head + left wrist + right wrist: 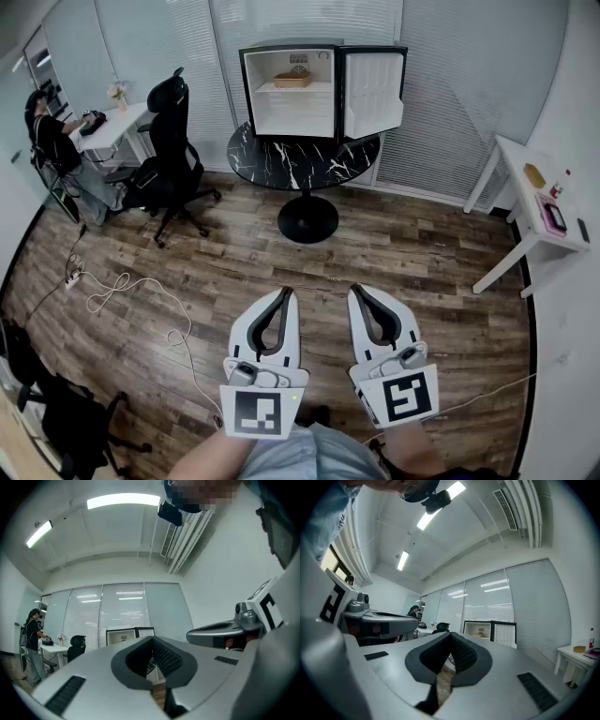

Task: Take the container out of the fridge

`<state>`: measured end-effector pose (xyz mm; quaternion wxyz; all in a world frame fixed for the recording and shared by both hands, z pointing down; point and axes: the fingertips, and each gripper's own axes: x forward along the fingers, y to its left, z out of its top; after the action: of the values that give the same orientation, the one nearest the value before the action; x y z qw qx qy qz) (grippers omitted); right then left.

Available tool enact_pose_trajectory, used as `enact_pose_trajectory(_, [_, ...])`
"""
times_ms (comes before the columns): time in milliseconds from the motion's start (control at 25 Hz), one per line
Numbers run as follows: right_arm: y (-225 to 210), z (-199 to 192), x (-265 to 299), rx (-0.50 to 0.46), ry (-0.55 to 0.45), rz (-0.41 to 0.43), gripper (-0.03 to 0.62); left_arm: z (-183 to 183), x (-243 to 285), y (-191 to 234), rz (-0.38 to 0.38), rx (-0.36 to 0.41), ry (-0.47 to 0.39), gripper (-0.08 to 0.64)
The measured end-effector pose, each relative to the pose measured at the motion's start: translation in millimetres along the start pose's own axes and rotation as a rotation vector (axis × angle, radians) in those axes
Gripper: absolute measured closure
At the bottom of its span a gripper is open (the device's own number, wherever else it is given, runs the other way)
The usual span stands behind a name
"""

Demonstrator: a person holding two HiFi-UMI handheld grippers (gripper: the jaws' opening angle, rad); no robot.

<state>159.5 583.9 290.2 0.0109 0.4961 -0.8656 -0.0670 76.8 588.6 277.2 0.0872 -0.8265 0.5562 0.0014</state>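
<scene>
Wood floor (422,253), white blinds (469,112), black marble table (300,167).

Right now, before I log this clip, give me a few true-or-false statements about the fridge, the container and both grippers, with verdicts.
1. The fridge stands open. True.
2. The container lies on the floor. False: it sits on the fridge's upper shelf.
3. The left gripper holds the container. False: its jaws are together on nothing, far from the fridge.
4. The right gripper is shut and empty. True.
5. The fridge stands on a round black table. True.
</scene>
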Motion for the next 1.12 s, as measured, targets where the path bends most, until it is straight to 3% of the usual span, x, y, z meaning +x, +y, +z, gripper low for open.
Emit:
enact_pose_trajectory(200, [-7, 11, 2, -0.020, -0.054, -0.026, 0.581, 1, 1, -1, 0.010, -0.026, 0.000, 0.546])
enact_pose_trajectory(680, [-7, -18, 13, 0.022, 0.023, 0.019, 0.580, -22, 11, 11, 0.031, -0.055, 0.021, 0.546])
enact_pose_trajectory(1120, [-41, -58, 128, 0.035, 0.100, 0.013, 0.578, -66, 102, 89, 0.055, -0.107, 0.041, 0.546])
